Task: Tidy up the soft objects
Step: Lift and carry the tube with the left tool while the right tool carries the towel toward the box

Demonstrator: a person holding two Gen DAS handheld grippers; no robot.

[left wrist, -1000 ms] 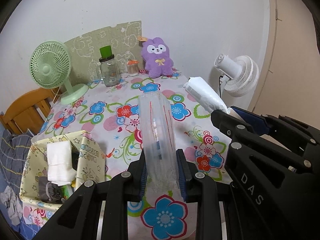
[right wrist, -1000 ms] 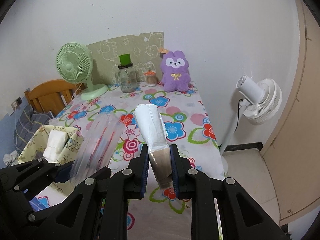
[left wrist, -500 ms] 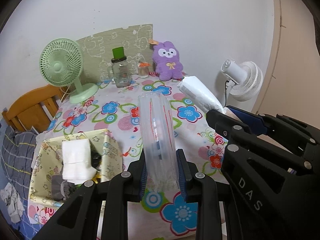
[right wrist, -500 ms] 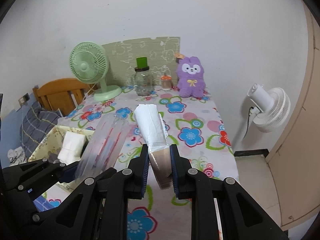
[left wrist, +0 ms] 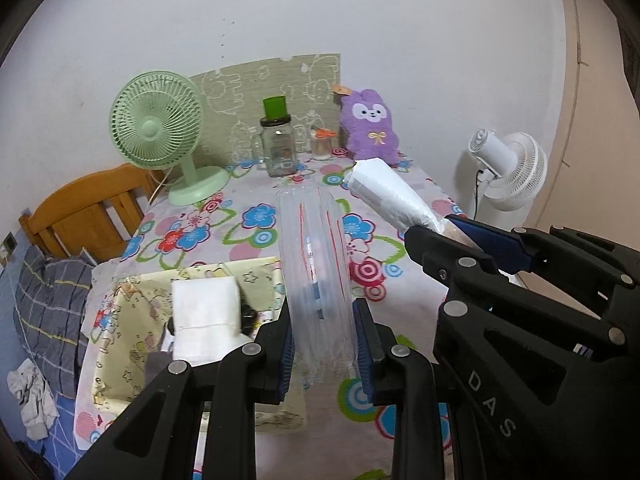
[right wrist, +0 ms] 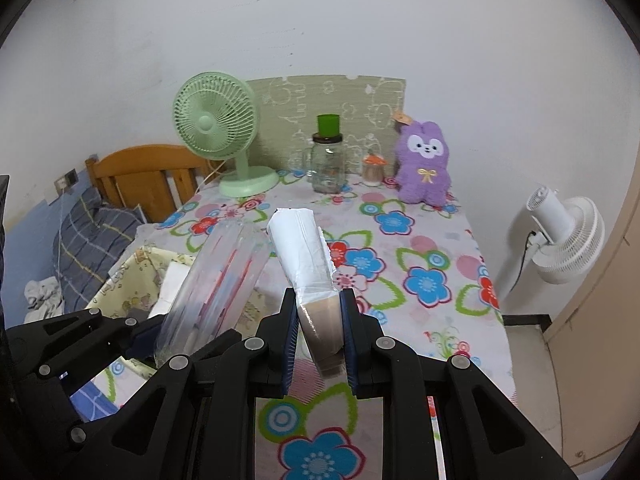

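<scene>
The left gripper (left wrist: 323, 344) is clamped on one clear bag (left wrist: 316, 280) held above the worktop (left wrist: 248, 240); its contents are blurred, and it hides part of the single fabric box (left wrist: 120, 320) beside it. In that box one folded white cloth (left wrist: 204, 316) covers dark items too hidden to name. The right gripper (right wrist: 319, 334) clenches one white roll (right wrist: 304, 252), its lower end covered by the fingers; two fans stand behind, green (right wrist: 216, 128) and white (right wrist: 568, 236).
</scene>
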